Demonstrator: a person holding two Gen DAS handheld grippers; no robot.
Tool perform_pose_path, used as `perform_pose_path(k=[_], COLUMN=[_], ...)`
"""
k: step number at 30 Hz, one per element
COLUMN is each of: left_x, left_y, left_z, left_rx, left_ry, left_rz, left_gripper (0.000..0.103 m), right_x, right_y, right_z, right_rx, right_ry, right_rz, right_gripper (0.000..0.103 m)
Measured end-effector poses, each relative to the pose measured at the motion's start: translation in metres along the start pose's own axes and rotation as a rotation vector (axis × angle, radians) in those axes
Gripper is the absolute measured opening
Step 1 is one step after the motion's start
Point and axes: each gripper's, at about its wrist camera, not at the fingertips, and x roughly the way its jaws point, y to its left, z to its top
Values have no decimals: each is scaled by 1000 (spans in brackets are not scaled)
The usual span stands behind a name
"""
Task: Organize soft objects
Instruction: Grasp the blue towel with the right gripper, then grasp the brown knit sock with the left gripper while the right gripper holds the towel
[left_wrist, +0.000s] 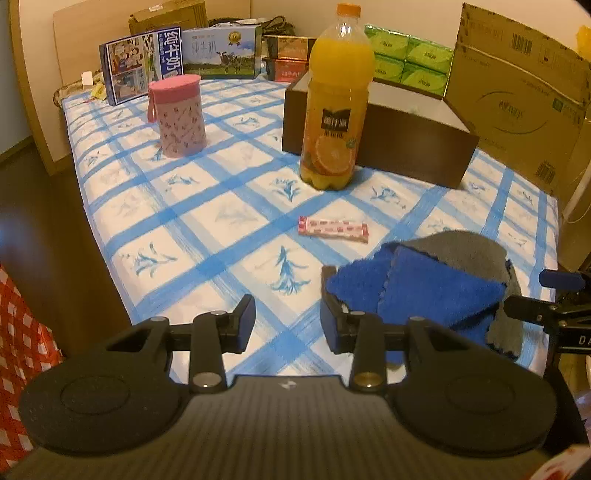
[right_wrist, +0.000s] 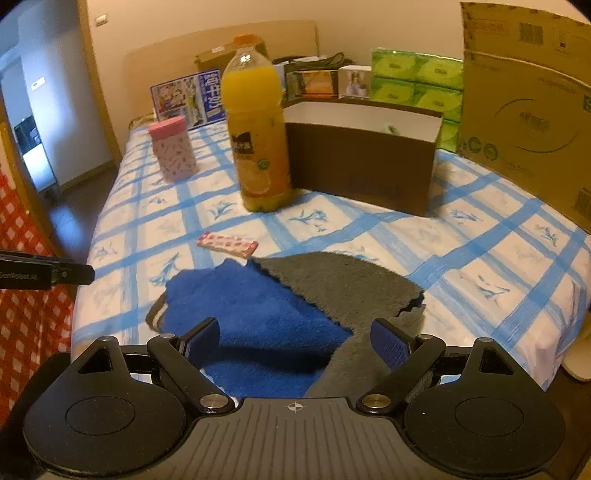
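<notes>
**Blue-checked cloth, soft towels at its near edge**

Blue-and-white checked cloth covers the table (left_wrist: 207, 221), whose left edge drops to dark floor along the left of both views. The widest open room is the bare cloth in the lower left and middle of the left view. A tall cardboard box (right_wrist: 524, 122) walls the upper right, and a dark brown open box (right_wrist: 362, 162) stands at upper centre, with an orange juice bottle (right_wrist: 258, 129) just beside its left end. A pink canister (left_wrist: 181, 114) stands apart in the upper left.

The towels lie low and right of centre, near the table's front edge: a blue towel (right_wrist: 255, 321) overlapping a grey towel (right_wrist: 351, 288), their long axis running from lower left to upper right. A small pink wrapper (left_wrist: 332, 229) lies just above them.

My left gripper (left_wrist: 288, 321) is partly open, empty, its right finger (left_wrist: 332, 314) at the blue towel's corner. My right gripper (right_wrist: 295, 343) is spread wide over the towels, pressing nothing.
</notes>
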Motion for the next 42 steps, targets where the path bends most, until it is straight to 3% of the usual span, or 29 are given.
perform_pose_path(k=[7, 14, 16, 20, 21, 23, 27, 35, 42], left_x=[6, 14, 18, 24, 25, 28, 30, 31, 30], left_y=[-2, -2, -1, -1, -1, 0, 2, 1, 1], left_z=[-6, -7, -8, -10, -11, -11, -11, -8, -7], left_rx=[8, 2, 3, 2, 1, -1, -9, -11, -16], left_ry=[18, 35, 45, 61, 65, 70, 71, 61, 56], left_rz=[-7, -9, -8, -10, -9, -6, -1, -10, -16], left_gripper=[35, 35, 35, 35, 35, 35, 35, 35, 35], right_x=[12, 38, 50, 67, 67, 62, 34, -42, -73], right_y=[33, 51, 51, 48, 46, 42, 20, -52, -82], right_z=[-11, -22, -26, -34, -34, -30, -6, 68, 95], right_rx=[-217, -496, -549, -610, -609, -589, -429, 44, 180], right_ry=[-12, -17, 4, 54, 53, 43, -54, -361, -477], right_rz=[-24, -106, -117, -89, -72, -37, 31, 103, 91], right_gripper=[89, 89, 85, 51, 36, 7, 6, 6, 6])
